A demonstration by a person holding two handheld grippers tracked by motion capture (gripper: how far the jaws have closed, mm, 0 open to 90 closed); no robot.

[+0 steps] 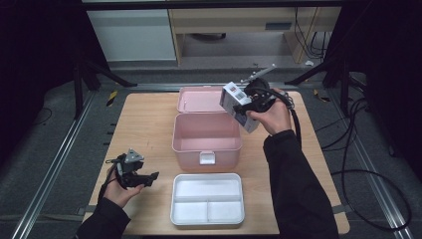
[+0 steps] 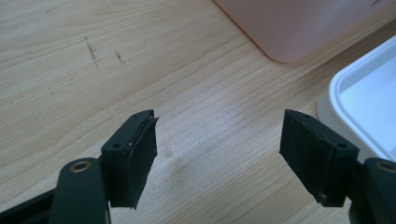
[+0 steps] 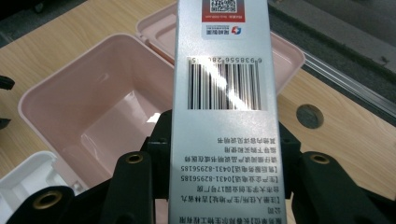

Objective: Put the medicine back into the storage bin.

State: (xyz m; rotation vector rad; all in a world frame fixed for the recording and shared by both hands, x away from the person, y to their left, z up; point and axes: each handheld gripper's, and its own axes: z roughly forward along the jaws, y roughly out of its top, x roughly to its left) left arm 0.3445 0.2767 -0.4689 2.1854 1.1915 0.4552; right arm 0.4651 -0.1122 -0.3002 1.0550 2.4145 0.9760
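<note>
Pink storage box (image 1: 207,140); white tray (image 1: 207,199); silver-white carton (image 3: 222,116), black barcode, red label; pale wood table (image 1: 144,129).

Glossy pink plastic box (image 1: 206,137) — matt wooden table (image 1: 144,129) — shiny cardboard carton (image 3: 223,93)

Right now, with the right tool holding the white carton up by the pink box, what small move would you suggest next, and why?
I would probably carry the right tool a little further left over the open pink box and lower it. The white carton is clamped in its jaws and hangs above the box's right rim, not yet over the empty interior. The left tool rests open and idle.
</note>
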